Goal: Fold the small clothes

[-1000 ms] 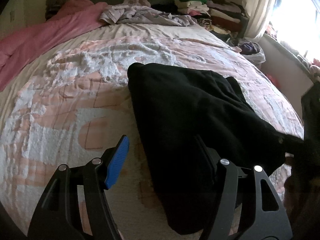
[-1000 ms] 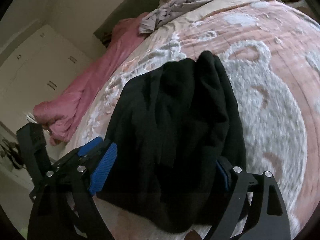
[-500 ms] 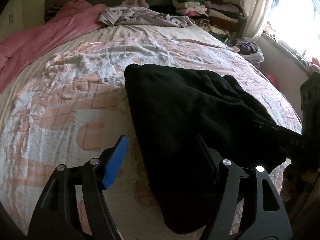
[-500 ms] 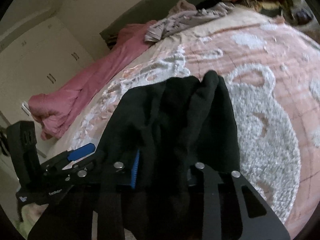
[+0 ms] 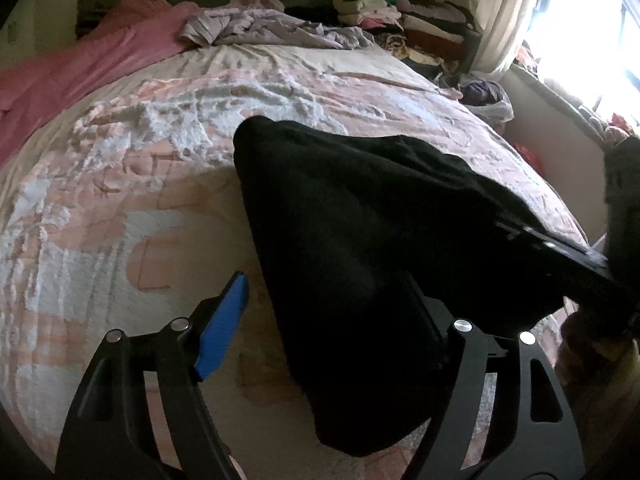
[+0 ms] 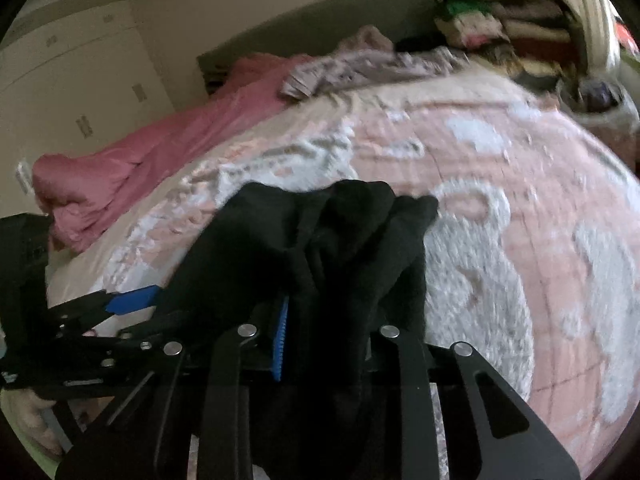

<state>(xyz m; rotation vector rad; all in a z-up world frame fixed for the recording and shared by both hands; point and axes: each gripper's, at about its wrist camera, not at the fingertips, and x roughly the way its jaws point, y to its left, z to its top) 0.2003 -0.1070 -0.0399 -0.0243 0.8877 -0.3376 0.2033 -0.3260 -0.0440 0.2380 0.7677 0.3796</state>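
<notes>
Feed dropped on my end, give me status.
Right gripper closing on black garment. Left gripper opening, garment edge between its jaws, unpinched. Garment bunched on the blanket; nothing in the way.

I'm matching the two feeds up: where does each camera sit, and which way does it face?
Left wrist: on the left hand-held gripper, its jaws opening, looking down over the black garment on the bed.
Right wrist: on the right hand-held gripper, closing on that garment.
Shared: garment, bed, pink blanket, each other's gripper.
</notes>
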